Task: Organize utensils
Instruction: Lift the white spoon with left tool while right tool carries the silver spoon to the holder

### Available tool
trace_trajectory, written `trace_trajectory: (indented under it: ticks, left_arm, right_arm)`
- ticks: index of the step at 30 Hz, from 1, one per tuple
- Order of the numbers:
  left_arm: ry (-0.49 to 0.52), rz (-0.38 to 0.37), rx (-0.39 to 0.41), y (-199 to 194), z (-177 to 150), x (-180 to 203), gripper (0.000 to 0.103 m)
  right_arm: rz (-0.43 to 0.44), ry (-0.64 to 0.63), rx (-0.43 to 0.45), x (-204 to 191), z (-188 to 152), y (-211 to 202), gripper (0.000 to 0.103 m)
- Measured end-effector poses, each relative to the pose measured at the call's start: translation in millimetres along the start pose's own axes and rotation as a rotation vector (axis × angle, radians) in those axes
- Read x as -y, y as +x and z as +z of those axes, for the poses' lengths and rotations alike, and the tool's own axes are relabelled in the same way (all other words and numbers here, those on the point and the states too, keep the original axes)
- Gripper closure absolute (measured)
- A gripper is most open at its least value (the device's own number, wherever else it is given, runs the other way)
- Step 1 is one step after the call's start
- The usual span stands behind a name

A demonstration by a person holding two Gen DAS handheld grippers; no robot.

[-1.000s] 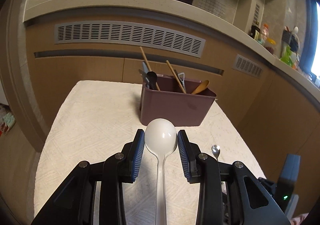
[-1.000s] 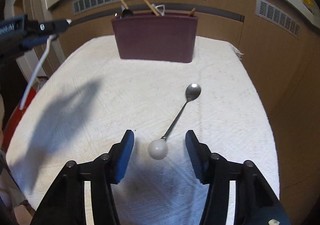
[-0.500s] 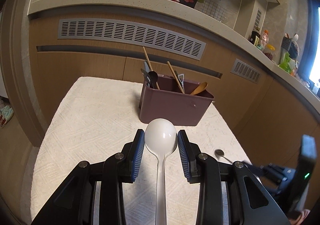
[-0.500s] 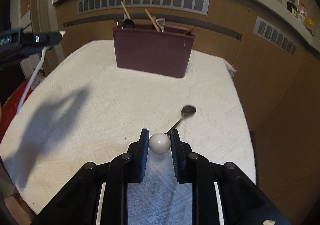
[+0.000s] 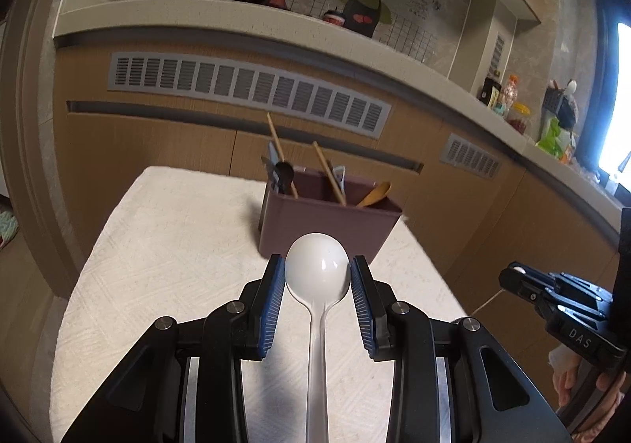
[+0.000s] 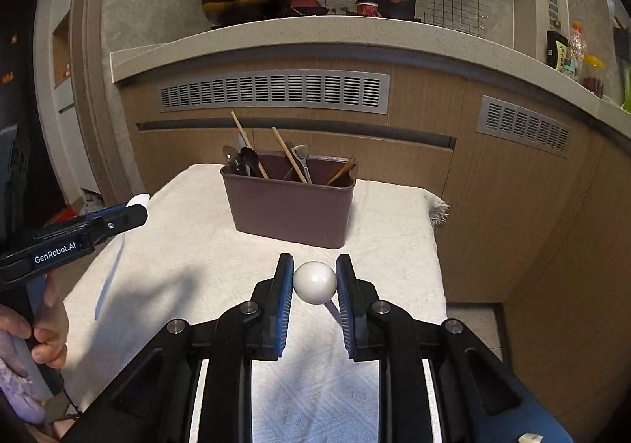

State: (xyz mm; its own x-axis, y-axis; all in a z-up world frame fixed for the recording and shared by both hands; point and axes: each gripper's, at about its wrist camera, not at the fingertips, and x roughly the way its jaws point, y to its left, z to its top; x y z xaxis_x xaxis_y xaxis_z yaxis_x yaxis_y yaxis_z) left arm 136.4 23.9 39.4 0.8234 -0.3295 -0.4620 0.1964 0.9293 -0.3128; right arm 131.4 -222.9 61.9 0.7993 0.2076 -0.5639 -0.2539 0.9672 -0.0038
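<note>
While tilted downward above the cloth, left hand-held gripper (image 5: 317,273) clamps white ladle (image 5: 317,269), right hand-held gripper (image 6: 314,282) clamps ball-ended spoon (image 6: 315,282).

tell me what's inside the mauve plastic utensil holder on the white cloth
The mauve plastic utensil holder has wooden chopsticks, dark metal spoons, a wooden spoon and a grey metal utensil sticking out. Its walls hide their lower ends.
</note>
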Motion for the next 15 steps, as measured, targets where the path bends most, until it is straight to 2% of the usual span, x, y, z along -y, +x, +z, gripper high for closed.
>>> trace_trajectory:
  ticks: [5,9,12,15]
  left_arm:
    - [0.056,-0.033,0.091,-0.6,48.1,21.6,0.068]
    - [0.125,-0.046,0.277,-6.1,103.9,44.3,0.068]
    - [0.150,-0.062,0.387,-0.3,131.4,52.5,0.068]
    - [0.157,-0.059,0.430,17.2,146.7,54.4,0.068]
  right_arm:
    - [0.056,-0.015,0.078,1.2,35.7,-11.4,0.083]
    - [0.072,-0.044,0.209,2.6,86.4,-29.8,0.083]
    - [0.116,-0.051,0.271,6.6,120.1,-33.2,0.083]
    - [0.117,-0.066,0.305,10.2,143.2,-24.4,0.083]
